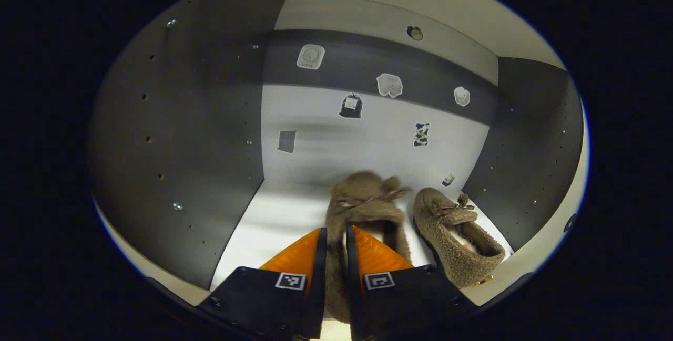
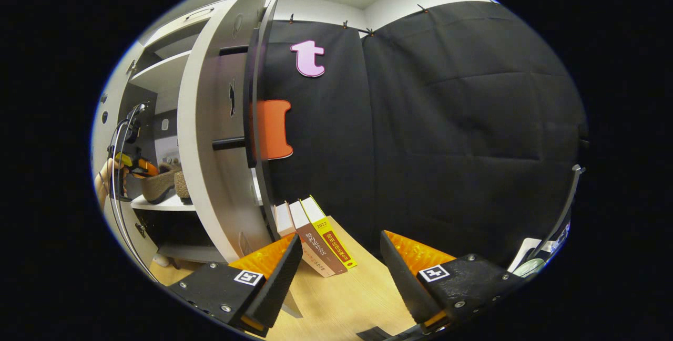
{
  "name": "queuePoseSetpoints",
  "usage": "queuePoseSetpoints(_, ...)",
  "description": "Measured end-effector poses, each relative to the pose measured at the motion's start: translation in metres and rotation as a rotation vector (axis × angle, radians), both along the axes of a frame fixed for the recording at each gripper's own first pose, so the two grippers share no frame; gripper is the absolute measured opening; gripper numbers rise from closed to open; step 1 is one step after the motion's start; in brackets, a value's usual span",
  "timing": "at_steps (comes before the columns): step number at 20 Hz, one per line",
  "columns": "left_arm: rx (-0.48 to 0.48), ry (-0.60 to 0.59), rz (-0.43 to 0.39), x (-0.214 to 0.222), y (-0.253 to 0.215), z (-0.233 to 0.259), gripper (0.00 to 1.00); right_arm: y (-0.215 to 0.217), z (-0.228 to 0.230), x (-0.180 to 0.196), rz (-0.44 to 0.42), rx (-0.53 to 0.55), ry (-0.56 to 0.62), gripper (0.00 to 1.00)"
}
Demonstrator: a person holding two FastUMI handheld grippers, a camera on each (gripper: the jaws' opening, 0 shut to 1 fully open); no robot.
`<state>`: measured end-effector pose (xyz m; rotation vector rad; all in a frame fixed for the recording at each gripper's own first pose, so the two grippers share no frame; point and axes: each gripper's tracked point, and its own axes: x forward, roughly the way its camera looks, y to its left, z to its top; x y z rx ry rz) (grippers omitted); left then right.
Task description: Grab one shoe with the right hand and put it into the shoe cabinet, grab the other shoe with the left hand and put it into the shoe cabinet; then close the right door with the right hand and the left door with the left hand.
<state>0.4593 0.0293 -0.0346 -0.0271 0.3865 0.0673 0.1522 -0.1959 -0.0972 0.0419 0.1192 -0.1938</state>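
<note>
In the left gripper view my left gripper [image 1: 336,233] is inside the shoe cabinet, shut on the heel rim of a brown fuzzy shoe [image 1: 363,202] that reaches out over the white shelf [image 1: 273,225]. The other brown fuzzy shoe [image 1: 455,233] rests on the shelf just to its right, toe toward the back. In the right gripper view my right gripper [image 2: 342,244] stands open and empty outside the cabinet, beside the open white door [image 2: 210,146]. Far left there, the left gripper [image 2: 138,166] holds its shoe [image 2: 160,183] at the shelf.
Dark side walls [image 1: 184,120] close in the shelf compartment, and stickers dot its back panel. Three books [image 2: 315,241] lean on the wooden floor against the black cloth, just behind the door's edge. A hand [image 2: 102,181] holds the left gripper.
</note>
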Motion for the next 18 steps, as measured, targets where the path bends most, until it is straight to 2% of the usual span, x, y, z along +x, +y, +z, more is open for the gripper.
queuePoseSetpoints(1, 0.009, -0.026, -0.006, -0.004, -0.003, 0.011, 0.29, 0.001, 0.001, -0.001, 0.007, 0.0, -0.001, 0.92)
queuePoseSetpoints(2, 0.019, -0.047, -0.009, -0.011, -0.004, 0.021, 0.4, 0.001, 0.002, -0.001, 0.014, 0.0, -0.003, 0.92)
queuePoseSetpoints(4, 0.016, -0.088, -0.019, -0.03, -0.012, 0.042, 0.44, 0.001, 0.005, -0.001, 0.031, 0.004, -0.007, 0.92)
queuePoseSetpoints(6, 0.003, -0.14, -0.023, -0.054, -0.02, 0.064, 0.73, 0.001, 0.006, -0.001, 0.054, 0.009, -0.004, 0.92)
queuePoseSetpoints(7, 0.006, -0.161, -0.017, -0.068, -0.021, 0.073, 0.69, 0.001, 0.007, -0.002, 0.066, 0.011, -0.004, 0.92)
queuePoseSetpoints(9, 0.025, -0.202, -0.019, -0.098, -0.029, 0.09, 0.76, 0.001, 0.009, -0.005, 0.091, 0.005, -0.006, 0.92)
queuePoseSetpoints(10, 0.034, -0.223, -0.02, -0.114, -0.032, 0.099, 0.88, 0.001, 0.01, -0.006, 0.106, 0.0, -0.005, 0.92)
queuePoseSetpoints(11, 0.04, -0.244, -0.018, -0.129, -0.036, 0.106, 0.84, 0.002, 0.01, -0.007, 0.126, -0.005, -0.003, 0.92)
queuePoseSetpoints(12, 0.039, -0.267, -0.013, -0.146, -0.039, 0.114, 0.89, 0.004, 0.011, -0.007, 0.145, -0.011, 0.0, 0.92)
queuePoseSetpoints(13, 0.038, -0.292, 0.002, -0.165, -0.039, 0.121, 0.89, 0.006, 0.011, -0.007, 0.164, -0.019, 0.001, 0.92)
queuePoseSetpoints(14, 0.035, -0.31, 0.011, -0.181, -0.039, 0.127, 0.96, 0.01, 0.012, -0.007, 0.189, -0.023, 0.002, 0.99)
queuePoseSetpoints(15, 0.035, -0.327, 0.029, -0.197, -0.039, 0.131, 0.98, 0.014, 0.012, -0.007, 0.217, -0.025, 0.003, 0.99)
queuePoseSetpoints(16, 0.042, -0.346, 0.041, -0.214, -0.037, 0.136, 0.99, 0.017, 0.012, -0.007, 0.239, -0.023, 0.005, 0.99)
queuePoseSetpoints(17, 0.05, -0.365, 0.055, -0.23, -0.035, 0.142, 0.94, 0.021, 0.013, -0.007, 0.259, -0.019, 0.003, 0.99)
queuePoseSetpoints(18, 0.059, -0.382, 0.068, -0.246, -0.034, 0.146, 0.94, 0.024, 0.014, -0.006, 0.279, -0.015, 0.0, 0.99)
